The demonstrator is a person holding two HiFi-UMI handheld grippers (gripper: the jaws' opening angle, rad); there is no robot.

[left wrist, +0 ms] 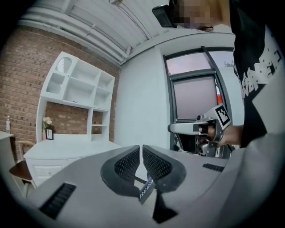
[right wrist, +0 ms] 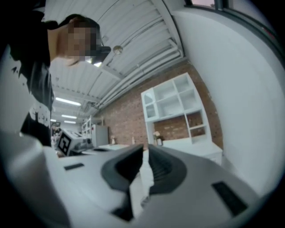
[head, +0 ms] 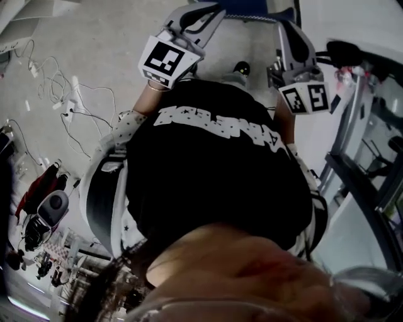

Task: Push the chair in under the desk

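In the left gripper view a white desk (left wrist: 71, 151) with a shelf hutch stands against a brick wall, and a brown wooden chair (left wrist: 19, 169) shows at the far left edge beside it. My left gripper (left wrist: 141, 150) is shut with nothing between its jaws, well away from the chair. My right gripper (right wrist: 146, 152) is shut and empty too; its view shows the same white desk (right wrist: 198, 146) far off. In the head view both grippers, left (head: 211, 14) and right (head: 291, 31), are held out in front of a black shirt; the chair is hidden there.
A dark-framed window (left wrist: 196, 89) and a metal-framed stand (head: 352, 151) are on the right. Cables (head: 56, 94) trail over the grey floor at the left, with bags (head: 44, 207) lower left. Each gripper sees the other, the right gripper (left wrist: 209, 127) and the left gripper (right wrist: 67, 142).
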